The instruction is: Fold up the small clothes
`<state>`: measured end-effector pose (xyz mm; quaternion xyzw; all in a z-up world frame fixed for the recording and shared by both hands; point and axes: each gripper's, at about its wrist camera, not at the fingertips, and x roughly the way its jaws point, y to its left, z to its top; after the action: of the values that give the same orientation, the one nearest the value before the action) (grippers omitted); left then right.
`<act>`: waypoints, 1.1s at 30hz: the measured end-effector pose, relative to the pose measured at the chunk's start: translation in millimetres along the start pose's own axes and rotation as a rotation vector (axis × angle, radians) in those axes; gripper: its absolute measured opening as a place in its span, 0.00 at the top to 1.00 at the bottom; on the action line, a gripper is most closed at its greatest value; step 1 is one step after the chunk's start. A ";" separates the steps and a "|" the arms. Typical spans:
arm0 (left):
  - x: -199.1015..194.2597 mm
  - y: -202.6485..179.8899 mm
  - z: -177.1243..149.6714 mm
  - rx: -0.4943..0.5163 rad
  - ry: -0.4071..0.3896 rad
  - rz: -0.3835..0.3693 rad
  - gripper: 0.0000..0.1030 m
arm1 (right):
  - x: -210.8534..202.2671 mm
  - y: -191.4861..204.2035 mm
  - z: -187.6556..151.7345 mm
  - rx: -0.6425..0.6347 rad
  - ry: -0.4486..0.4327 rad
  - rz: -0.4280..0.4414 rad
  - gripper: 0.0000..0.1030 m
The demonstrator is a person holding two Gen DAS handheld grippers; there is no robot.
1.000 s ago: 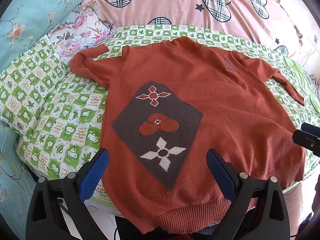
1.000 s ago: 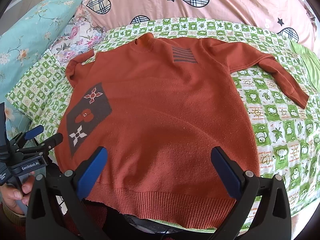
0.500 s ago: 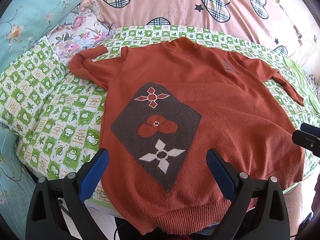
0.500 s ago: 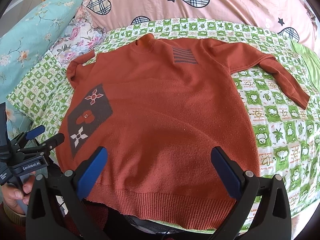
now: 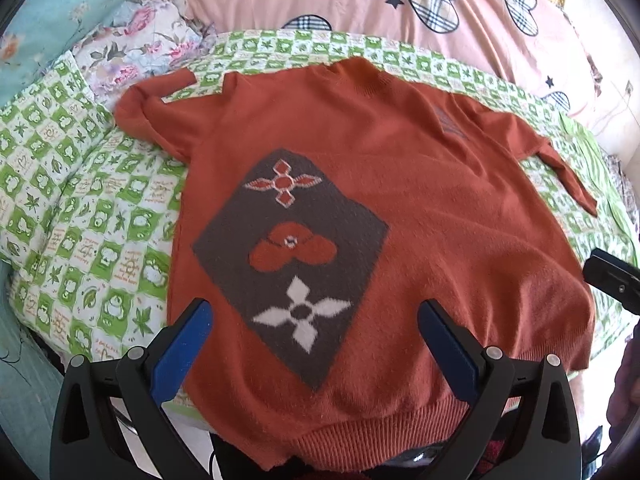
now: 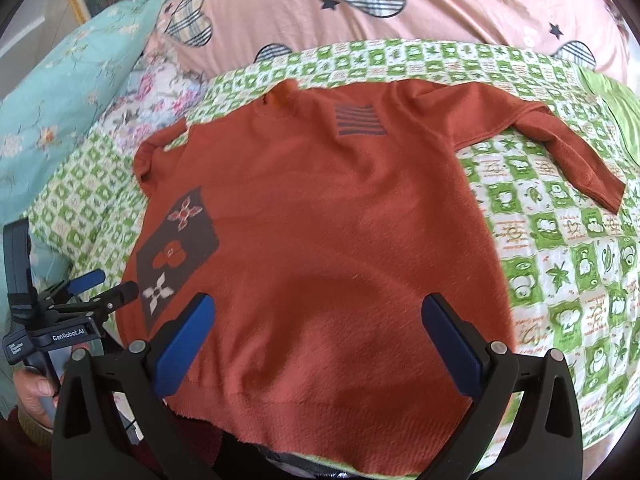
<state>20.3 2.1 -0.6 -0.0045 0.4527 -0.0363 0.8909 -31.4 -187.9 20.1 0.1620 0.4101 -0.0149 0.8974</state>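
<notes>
Here, in the left wrist view, the orange sweater (image 5: 400, 208) lies flat on the bed (image 5: 80, 216), its hem overhanging; left gripper (image 5: 314, 320) jaws open, empty. In the right wrist view, right gripper (image 6: 318, 320) jaws likewise gape; a one-layer pinch could drag it off.

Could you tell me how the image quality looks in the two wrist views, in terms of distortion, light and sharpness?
Left wrist view: strong fisheye bend, dark vignette corners, bright daylight on the sweater, fairly sharp. Right wrist view: same barrel distortion, sweater slightly soft, a faint shadow near its hem, and the bedspread looks a little blurred.
</notes>
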 end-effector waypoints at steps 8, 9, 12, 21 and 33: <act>15.0 -4.0 23.3 0.009 0.014 -0.025 0.01 | -14.0 -105.3 30.7 0.235 -0.099 -0.077 0.02; 16.1 -5.8 25.3 0.017 0.015 -0.025 0.01 | -16.7 -117.6 35.7 0.252 -0.113 -0.091 0.07; 21.3 -14.1 32.4 0.041 0.019 -0.028 0.01 | -22.2 -161.2 57.6 0.326 -0.159 -0.108 0.17; 43.4 -35.2 43.7 0.080 0.069 -0.044 0.01 | -25.9 -285.3 97.7 0.547 -0.177 -0.244 0.23; 81.9 -53.8 61.8 0.091 0.144 -0.058 0.01 | 20.1 -335.8 121.0 0.520 -0.097 -0.387 0.94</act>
<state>115.0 -58.8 -28.0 0.0258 0.5133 -0.0828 0.8538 16.9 -540.4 -14.4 0.3040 0.3722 -0.2971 0.8251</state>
